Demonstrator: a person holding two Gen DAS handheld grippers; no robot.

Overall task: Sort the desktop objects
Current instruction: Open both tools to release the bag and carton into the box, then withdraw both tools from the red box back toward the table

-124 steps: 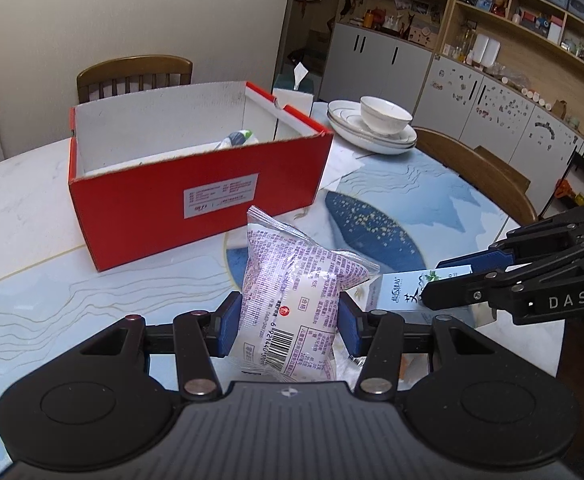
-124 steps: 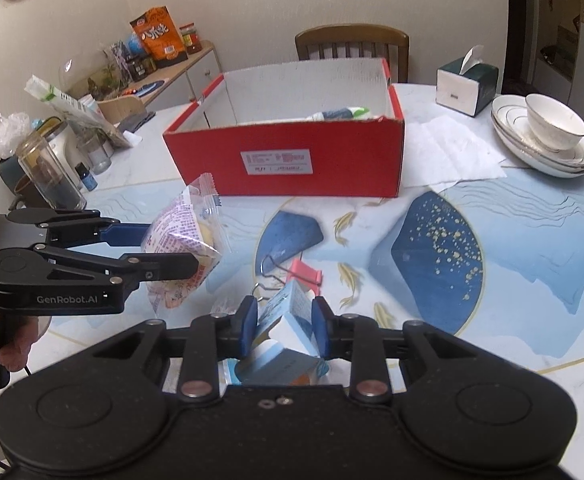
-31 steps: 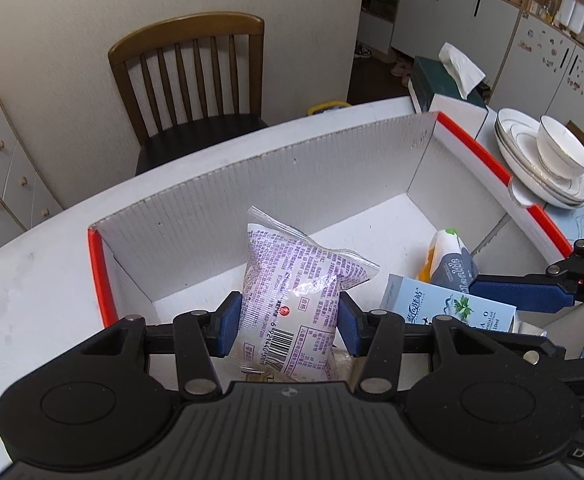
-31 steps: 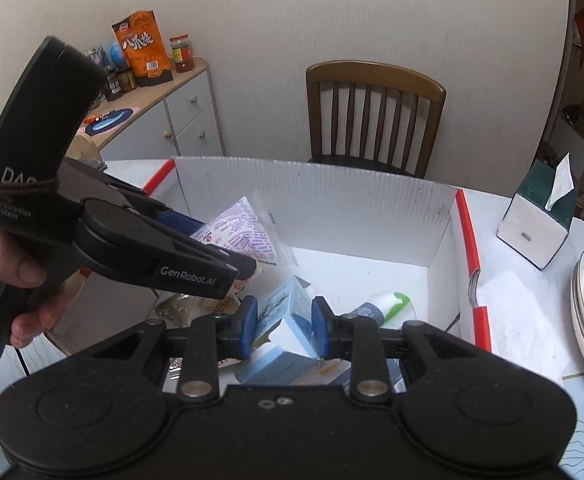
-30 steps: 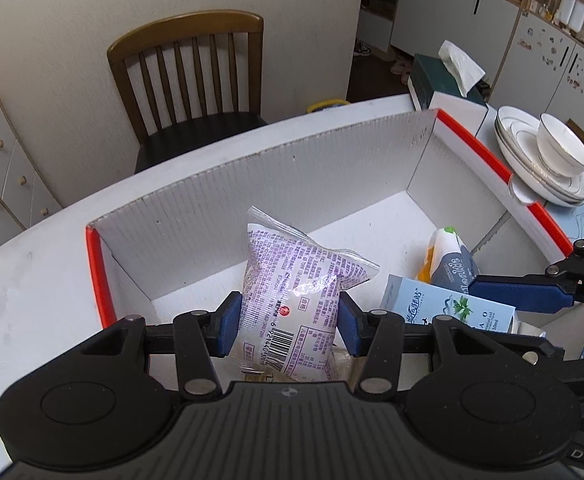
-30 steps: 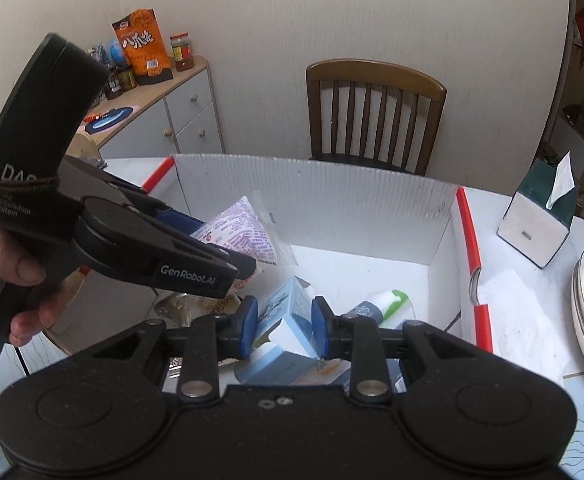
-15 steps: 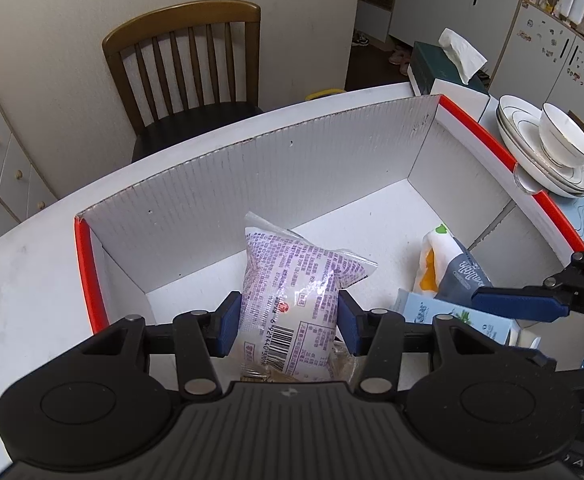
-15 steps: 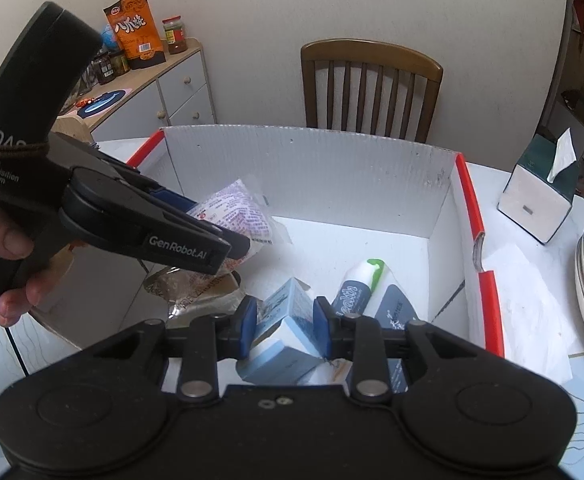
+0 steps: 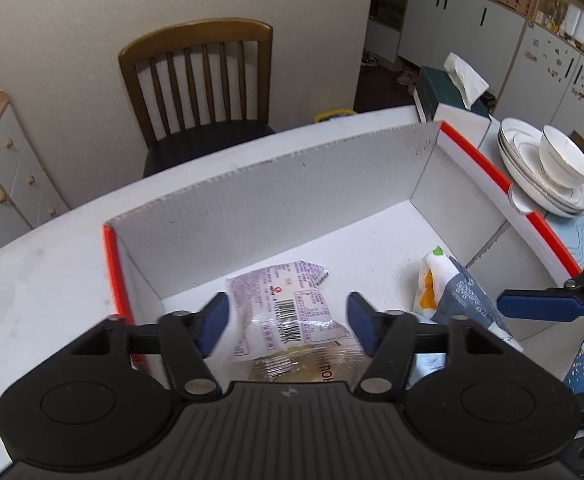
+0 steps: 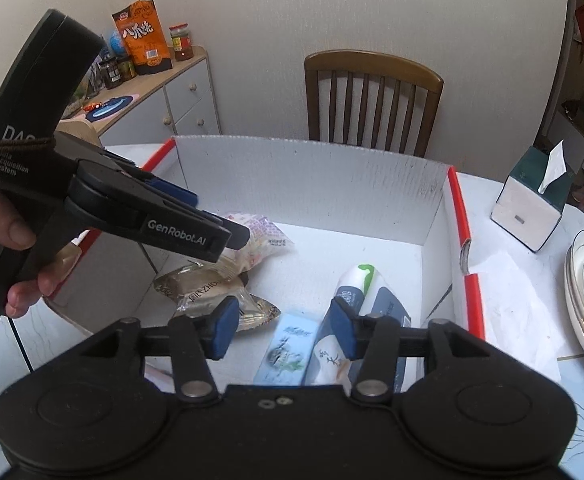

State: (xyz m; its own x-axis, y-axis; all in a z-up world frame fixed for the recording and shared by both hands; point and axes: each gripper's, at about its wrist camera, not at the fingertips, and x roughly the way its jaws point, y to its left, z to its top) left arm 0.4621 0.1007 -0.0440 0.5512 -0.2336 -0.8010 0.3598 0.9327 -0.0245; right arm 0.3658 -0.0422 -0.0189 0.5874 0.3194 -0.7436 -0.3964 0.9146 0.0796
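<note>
Item 1: purple snack packet (image 9: pixel 287 312). Lies flat on the floor of the red box (image 9: pixel 496 172), below and between the pads of the left tongs (image 9: pixel 287 320), partly over a tan packet (image 9: pixel 304 366). The left tongs are spreading; neither pad touches the film. Handling, by judgement: light, soft, crinkly and slippery, contents likely crushable. Take across the middle of the body with light pressure, not by the sealed ends.

Item 2: pale blue carton (image 10: pixel 292 344). Lies on the box floor below and between the pads of the right tongs (image 10: pixel 281 328), which are also spreading and clear of it. Handling, by judgement: light, stiff-sided, dents if squeezed. Take across the narrow faces.

Item 3: white tube with green cap (image 10: pixel 356 280). Ahead of the right tongs' right pad, in the box. Probably soft-walled and smooth; take at mid-body.

Worktop (image 9: pixel 31 276): carries the box.
</note>
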